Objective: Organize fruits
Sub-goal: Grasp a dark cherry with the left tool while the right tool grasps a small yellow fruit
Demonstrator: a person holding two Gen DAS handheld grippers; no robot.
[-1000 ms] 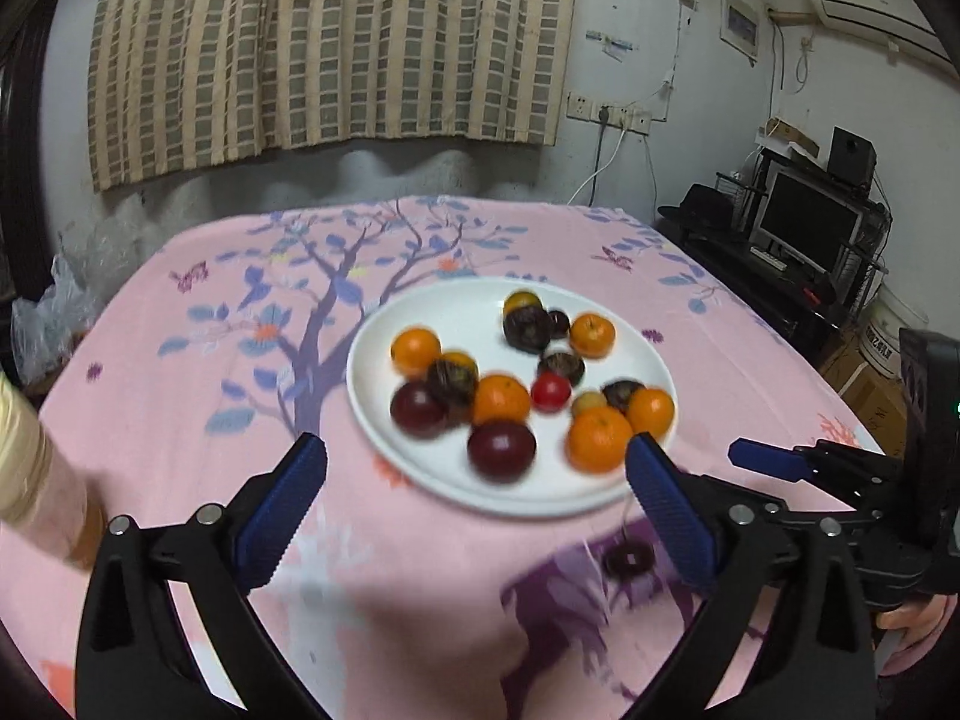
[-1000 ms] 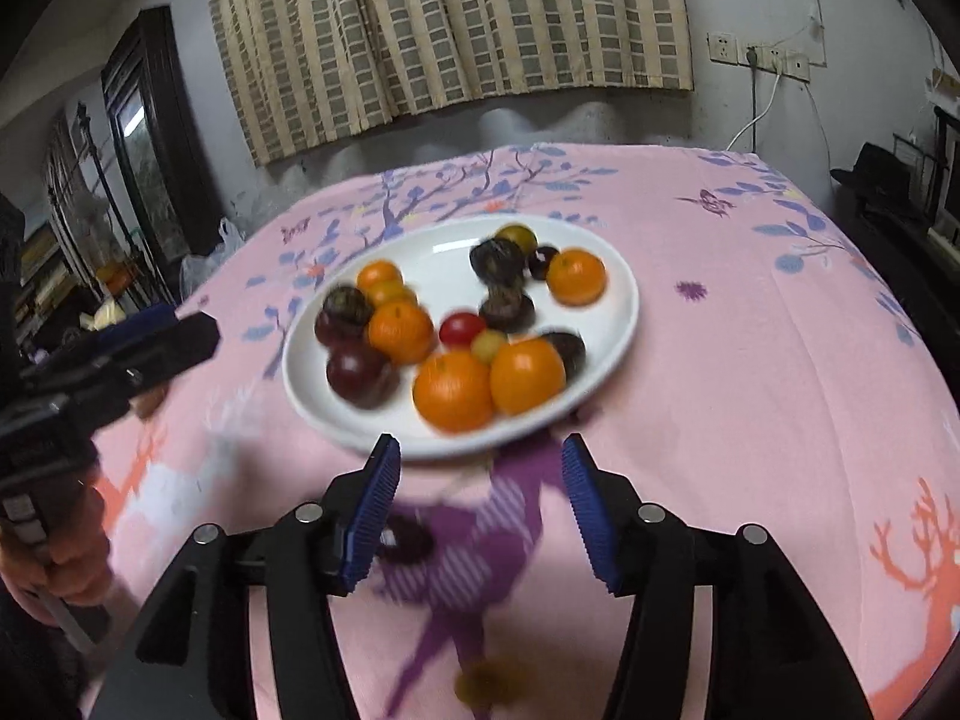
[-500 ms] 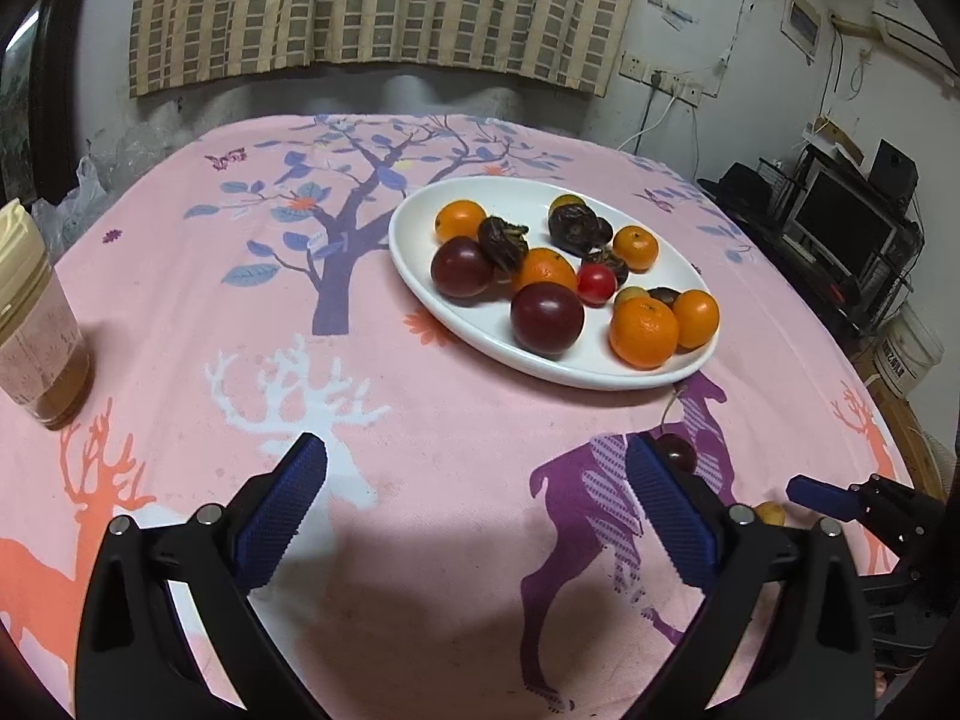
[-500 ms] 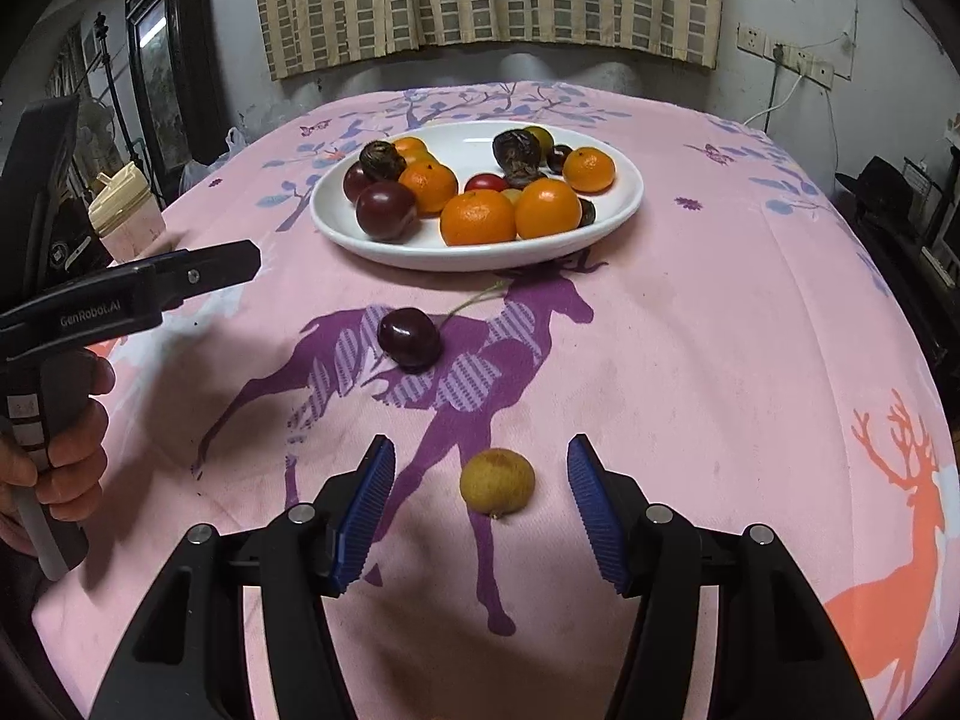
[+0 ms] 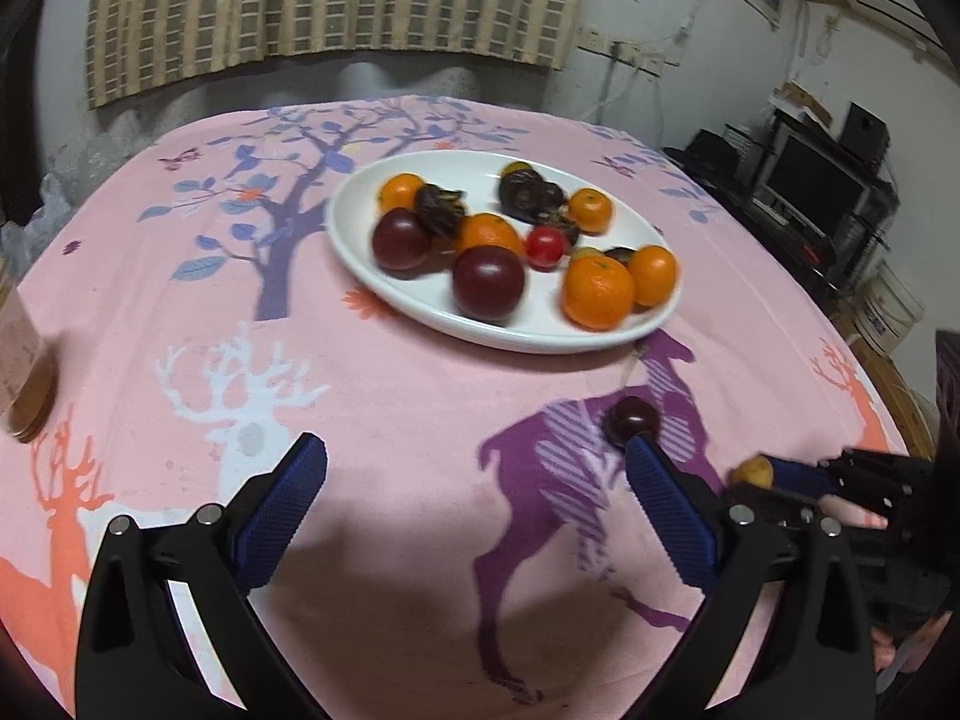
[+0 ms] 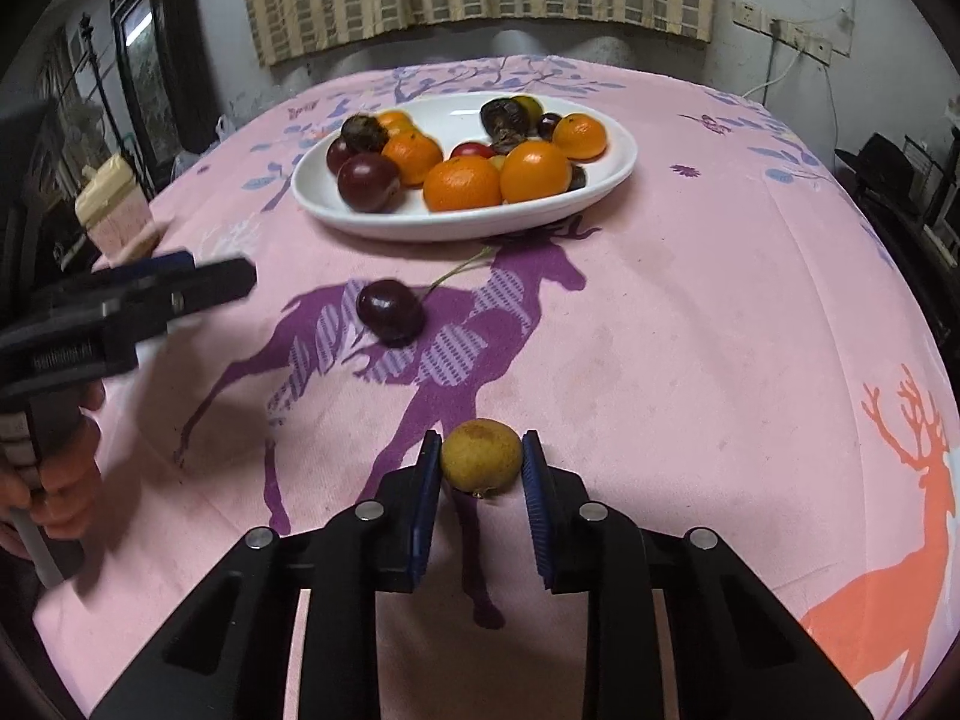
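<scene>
A white plate (image 5: 360, 267) (image 6: 618, 177) holds several oranges, dark plums, dates and a red fruit on the pink tablecloth. A dark cherry (image 6: 390, 312) (image 5: 631, 418) with a stem lies on the cloth in front of the plate. My right gripper (image 6: 482, 461) is shut on a small yellow-brown longan (image 6: 480, 453) (image 5: 752, 471) low over the cloth, nearer than the cherry. My left gripper (image 5: 477, 501) is open and empty above the cloth, its right finger just in front of the cherry; it shows at the left of the right wrist view (image 6: 198, 282).
A lidded cup (image 6: 117, 213) (image 5: 24, 378) with a brownish drink stands at the table's left edge. Curtains and a wall lie behind the table. A TV stand and boxes stand off the right side (image 5: 822, 192).
My right gripper has closed on the longan, which lay between its open fingers before. My left gripper has shifted a little closer to the cherry.
</scene>
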